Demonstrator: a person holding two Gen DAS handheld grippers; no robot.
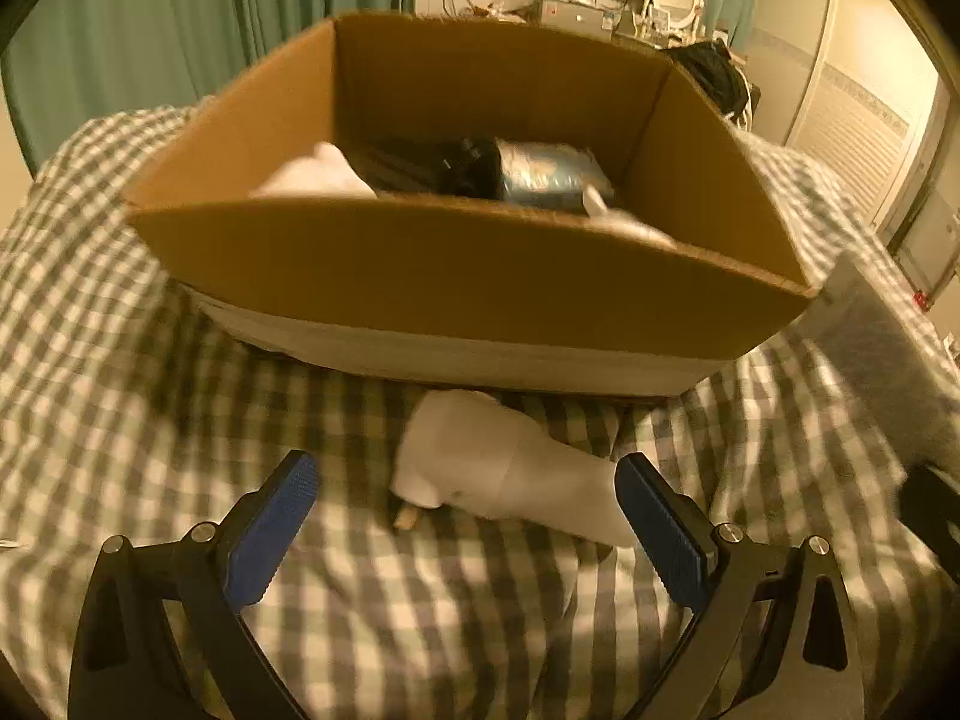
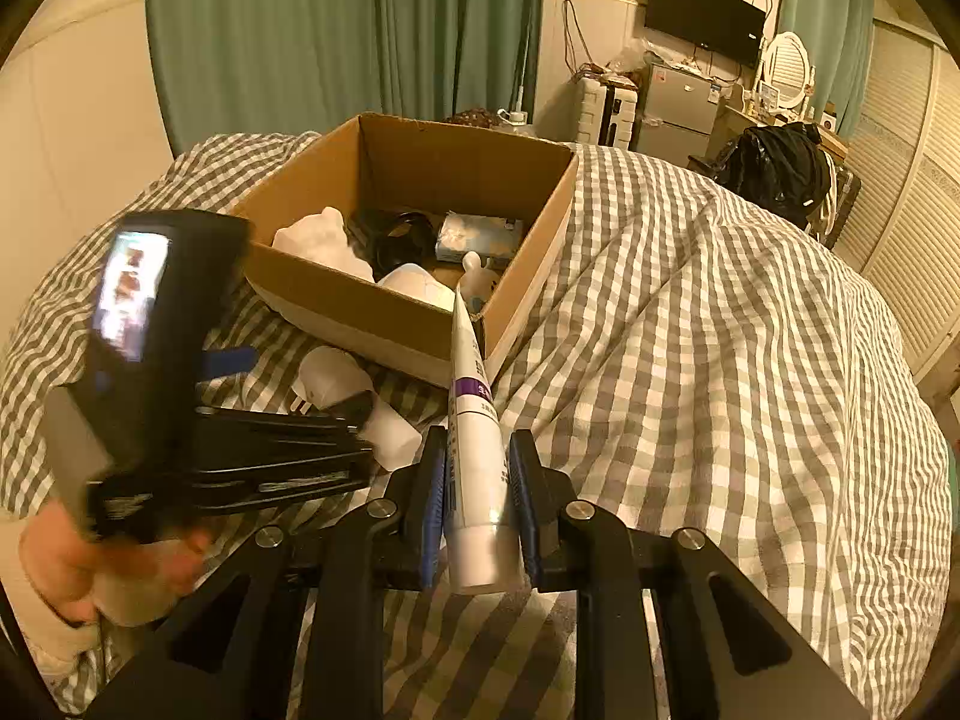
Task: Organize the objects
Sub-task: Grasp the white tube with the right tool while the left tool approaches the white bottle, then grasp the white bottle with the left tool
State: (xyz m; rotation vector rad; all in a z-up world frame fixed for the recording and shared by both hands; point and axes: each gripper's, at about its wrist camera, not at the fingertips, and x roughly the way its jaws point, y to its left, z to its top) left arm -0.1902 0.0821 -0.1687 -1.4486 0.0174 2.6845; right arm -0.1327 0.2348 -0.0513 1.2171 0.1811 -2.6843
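Observation:
An open cardboard box (image 1: 420,276) sits on a checked bedspread (image 1: 120,420); it also shows in the right wrist view (image 2: 336,294). It holds white items, a black cable bundle and a blue tissue pack (image 2: 477,234). My left gripper (image 1: 468,474) is open and straddles a white charger-like object (image 1: 498,468) lying in front of the box. My right gripper (image 2: 477,468) is shut on a white tube with a purple band (image 2: 474,420), pointing toward the box's near corner. The left gripper's body (image 2: 180,390) appears at the left in the right wrist view.
Green curtains (image 2: 336,30) hang behind the bed. A wall TV (image 2: 702,12), a small fridge (image 2: 678,102), a mirror and a black bag (image 2: 774,168) on a chair stand at the far right. The bedspread (image 2: 720,330) stretches to the right of the box.

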